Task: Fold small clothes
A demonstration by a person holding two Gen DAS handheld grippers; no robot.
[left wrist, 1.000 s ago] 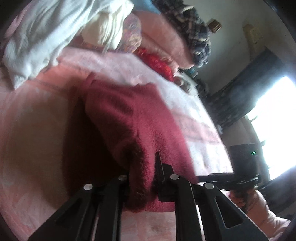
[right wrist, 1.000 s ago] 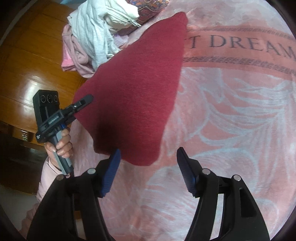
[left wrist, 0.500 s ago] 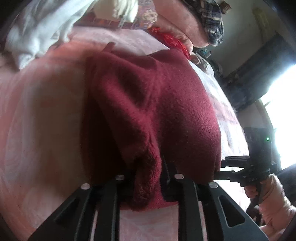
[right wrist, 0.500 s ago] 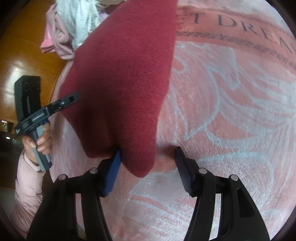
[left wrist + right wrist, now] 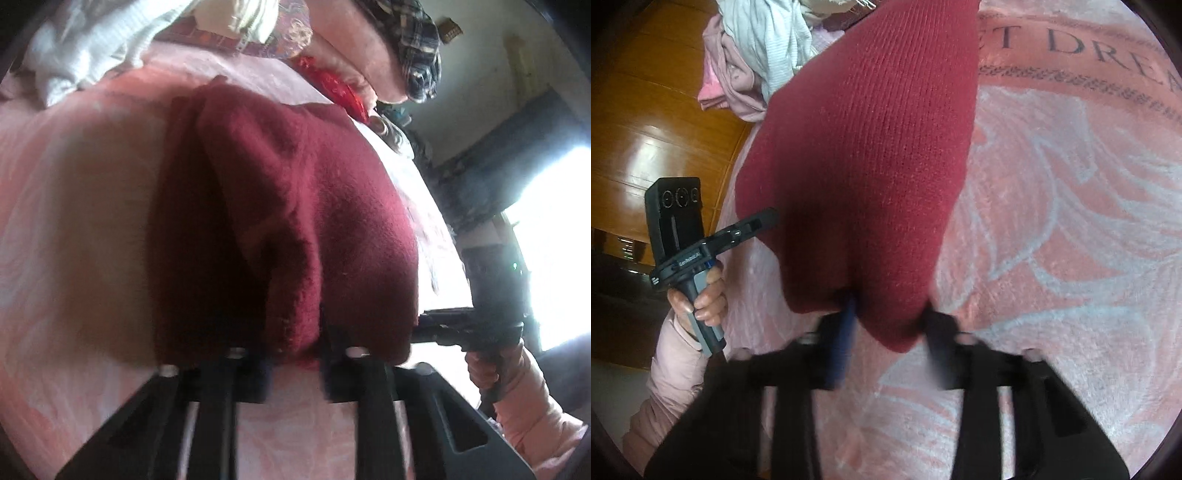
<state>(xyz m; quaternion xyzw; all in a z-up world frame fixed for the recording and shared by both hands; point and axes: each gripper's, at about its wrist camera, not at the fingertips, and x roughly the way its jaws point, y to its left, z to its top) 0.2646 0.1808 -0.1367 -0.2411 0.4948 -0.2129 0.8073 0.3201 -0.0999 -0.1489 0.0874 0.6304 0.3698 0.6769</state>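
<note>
Bedding, a pink blanket (image 5: 1071, 221), carries the dark red garment (image 5: 871, 155) lying across it, below the pile of light clothes (image 5: 764, 48). Left gripper (image 5: 295, 354) pinches one near corner; right gripper (image 5: 890, 325), jaws just closing, clamps the other.

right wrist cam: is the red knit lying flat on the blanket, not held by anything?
No. A corner of the red knit garment is bunched between the jaws of the right gripper, which have just been closing on it above the pink blanket.

Both tongs (image 5: 295, 354) (image 5: 890, 325) clamped, angled down
</note>
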